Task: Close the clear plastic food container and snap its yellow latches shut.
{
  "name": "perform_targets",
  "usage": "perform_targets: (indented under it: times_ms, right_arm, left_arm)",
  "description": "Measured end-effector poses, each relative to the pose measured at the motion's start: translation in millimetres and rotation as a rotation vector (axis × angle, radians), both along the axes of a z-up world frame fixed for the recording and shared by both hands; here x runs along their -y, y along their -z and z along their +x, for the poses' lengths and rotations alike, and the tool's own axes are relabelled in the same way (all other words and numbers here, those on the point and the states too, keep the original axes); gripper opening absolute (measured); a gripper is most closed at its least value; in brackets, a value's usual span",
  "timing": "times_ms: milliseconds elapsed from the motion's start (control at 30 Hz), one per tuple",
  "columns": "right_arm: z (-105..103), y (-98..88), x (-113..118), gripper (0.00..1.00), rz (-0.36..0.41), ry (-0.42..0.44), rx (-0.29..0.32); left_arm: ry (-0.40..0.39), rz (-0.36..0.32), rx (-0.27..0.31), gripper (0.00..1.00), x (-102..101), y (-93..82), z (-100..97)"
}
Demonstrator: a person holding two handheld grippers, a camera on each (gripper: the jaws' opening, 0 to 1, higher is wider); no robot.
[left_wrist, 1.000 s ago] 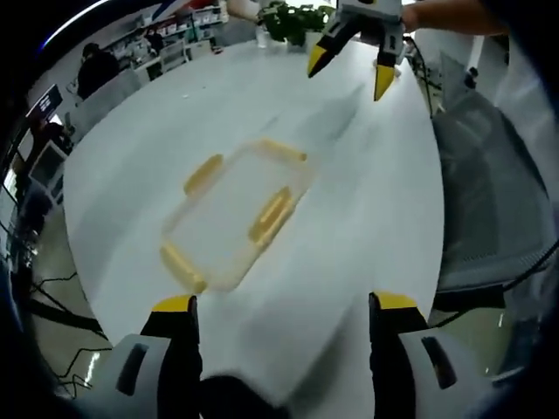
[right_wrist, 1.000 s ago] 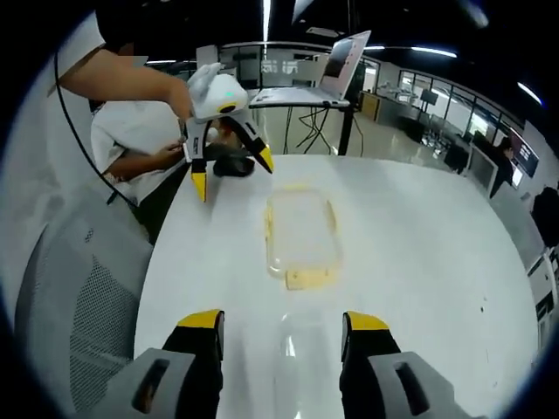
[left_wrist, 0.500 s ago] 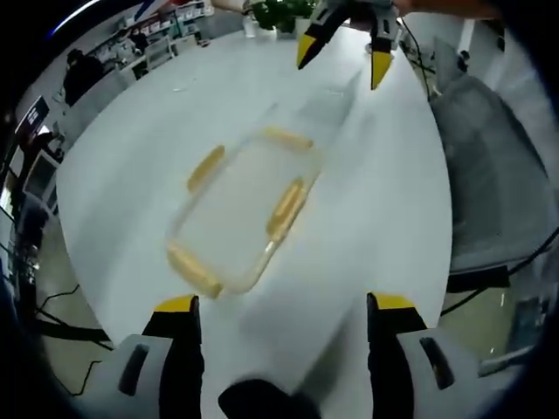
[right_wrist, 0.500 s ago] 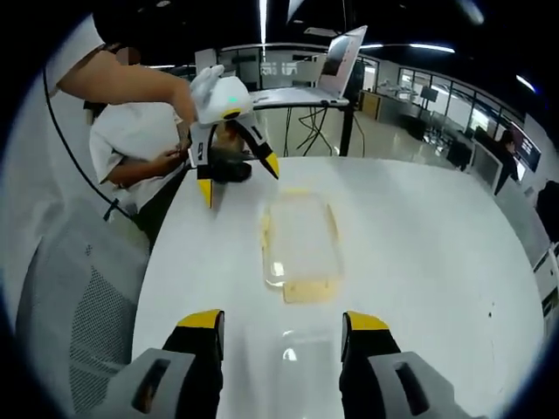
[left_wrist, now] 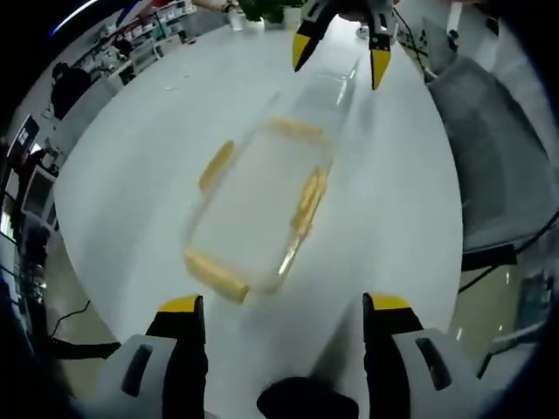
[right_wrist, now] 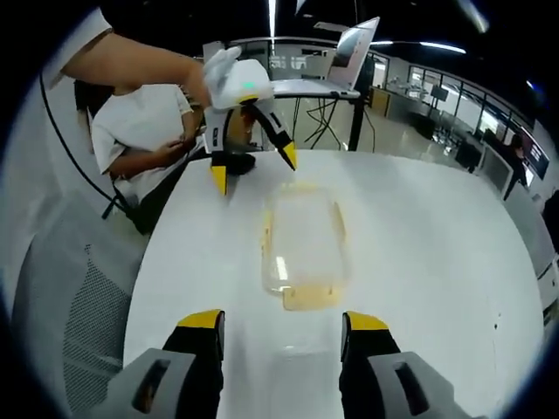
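The clear plastic container (right_wrist: 302, 247) with yellow latches (right_wrist: 307, 298) flared outward is seen flat on the white table (right_wrist: 437, 262), midway between both tools. The left gripper (right_wrist: 255, 164) and right gripper (left_wrist: 340, 54) are held spread wide, nothing grasped.

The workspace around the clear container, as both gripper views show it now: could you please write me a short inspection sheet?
Surface: round white table, glossy, bare around the container.
Job's things: clear plastic container lying flat near the table's middle, yellow latches along its sides; whether they are snapped is too blurred to tell.
Clutter: potted plant at the far table edge in the left gripper view.
Grippers: left gripper open above the container's far end; right gripper open, holding nothing.
Cables: dark cable hanging beside the person.
Surroundings: open office, mesh chair, open laptop on a stand.
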State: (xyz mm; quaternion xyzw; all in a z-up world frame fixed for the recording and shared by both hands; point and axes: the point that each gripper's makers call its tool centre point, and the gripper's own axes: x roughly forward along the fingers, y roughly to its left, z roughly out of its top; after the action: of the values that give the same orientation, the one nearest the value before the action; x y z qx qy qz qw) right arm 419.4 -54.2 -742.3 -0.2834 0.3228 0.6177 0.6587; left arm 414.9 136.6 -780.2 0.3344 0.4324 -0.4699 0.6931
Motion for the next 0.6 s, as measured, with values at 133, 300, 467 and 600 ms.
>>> perform_targets:
  times_ms: [133, 300, 467, 600]
  right_arm:
    - [1.7, 3.1, -1.6, 0.51, -0.01, -0.002, -0.003]
    - [3.2, 5.6, -3.0, 0.51, -0.012, -0.002, -0.009]
    - [3.8, 8.6, -5.7, 0.51, -0.017, -0.007, -0.013]
    - [4.5, 11.8, -9.3, 0.5, -0.021, -0.014, -0.015]
  left_arm:
    - [0.02, 0.014, -0.001, 0.72, -1.7, 1.2, 3.2]
    - [0.057, 0.036, 0.003, 0.7, -3.6, 3.3, 6.5]
    - [0.075, 0.034, 0.008, 0.69, -2.8, 4.4, 12.0]
    - [0.095, 0.037, 0.01, 0.69, -0.4, 5.3, 14.8]
